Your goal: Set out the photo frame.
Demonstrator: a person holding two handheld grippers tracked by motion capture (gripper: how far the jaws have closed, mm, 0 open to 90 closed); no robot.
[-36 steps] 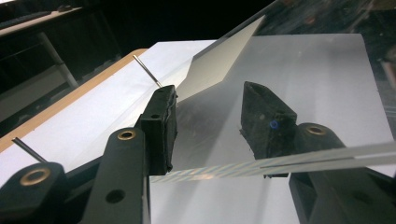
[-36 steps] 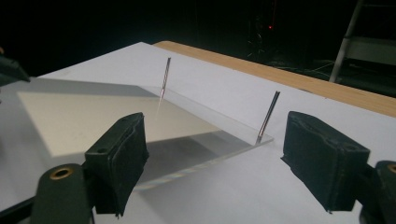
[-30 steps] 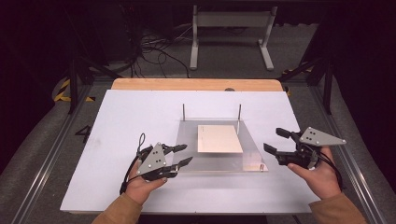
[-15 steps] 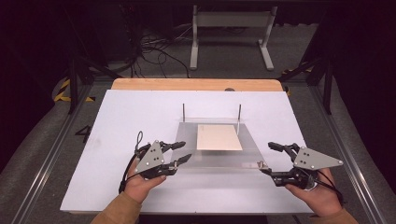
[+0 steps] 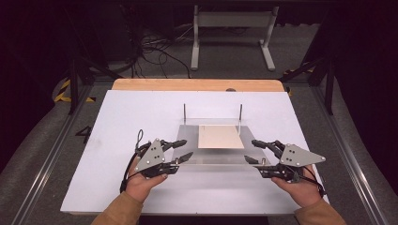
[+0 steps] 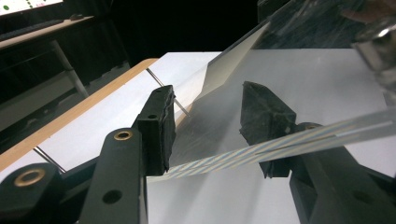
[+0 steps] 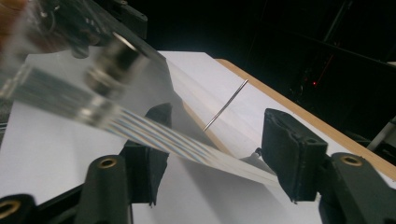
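A clear acrylic plate (image 5: 187, 136) lies on the white table, with a tan sheet (image 5: 220, 136) resting on it and two thin metal pins (image 5: 241, 112) standing at its far edge. My left gripper (image 5: 183, 151) sits at the plate's near left corner, open. In the left gripper view, the plate's edge (image 6: 299, 140) runs between the spread jaws of the left gripper (image 6: 210, 126). My right gripper (image 5: 251, 151) is at the near right corner, also open. The right gripper view shows the plate's edge (image 7: 154, 133) crossing between the jaws of the right gripper (image 7: 219, 149). I cannot tell whether any jaw touches the plate.
The white table board (image 5: 117, 122) has a wooden strip (image 5: 197, 84) along its far edge. A metal fitting (image 7: 107, 70) shows blurred through the plate near the right gripper. Cables and a grey stand (image 5: 232, 28) lie on the floor beyond.
The right gripper has come nearer and leftward to the plate's near right corner. The left gripper shifted slightly up against the near left corner. Both stay open.
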